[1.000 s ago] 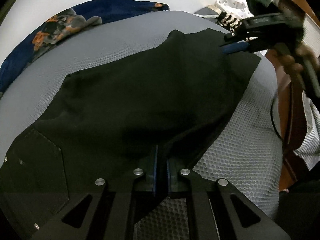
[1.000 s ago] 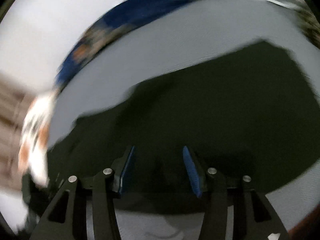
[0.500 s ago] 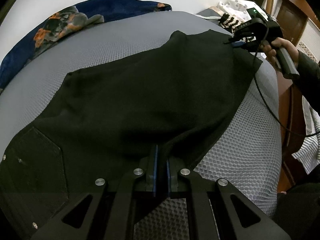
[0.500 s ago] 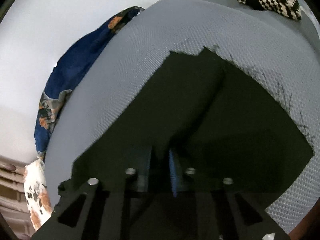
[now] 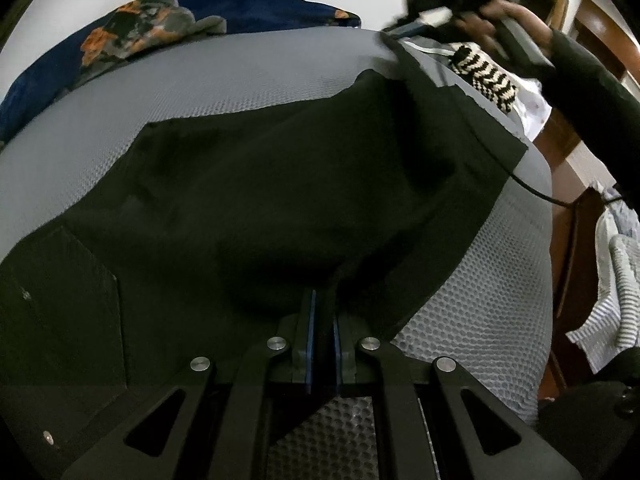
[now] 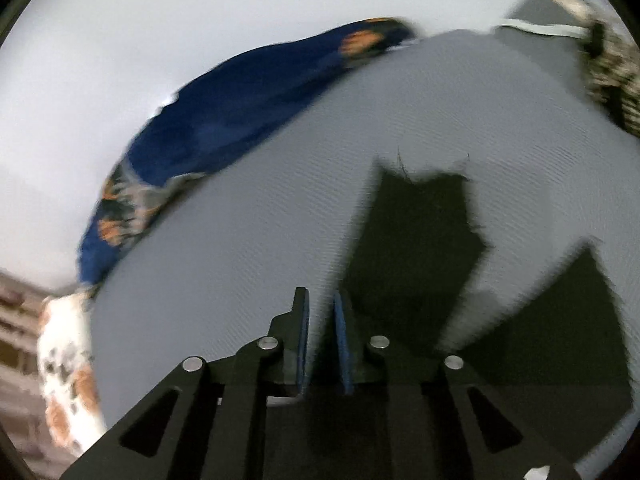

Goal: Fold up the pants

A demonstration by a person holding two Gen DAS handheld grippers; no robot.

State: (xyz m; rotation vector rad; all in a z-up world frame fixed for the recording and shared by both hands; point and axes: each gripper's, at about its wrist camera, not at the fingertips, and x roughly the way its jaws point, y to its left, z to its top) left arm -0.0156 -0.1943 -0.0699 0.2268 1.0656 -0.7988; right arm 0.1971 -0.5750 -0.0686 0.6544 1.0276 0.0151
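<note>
Black pants (image 5: 260,184) lie spread on the grey bed (image 5: 248,76). My left gripper (image 5: 324,340): jaws clenched on a near fold of cloth. My right gripper (image 6: 322,344): jaws have just been opening, narrow gap, nothing between them, pants' hem (image 6: 424,216) beyond. No containers here.

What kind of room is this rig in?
Most likely a bedroom. The black pants lie spread on a grey mesh-covered mattress, a blue floral blanket is bunched against the white wall, and wooden furniture with draped laundry stands beside it.
</note>
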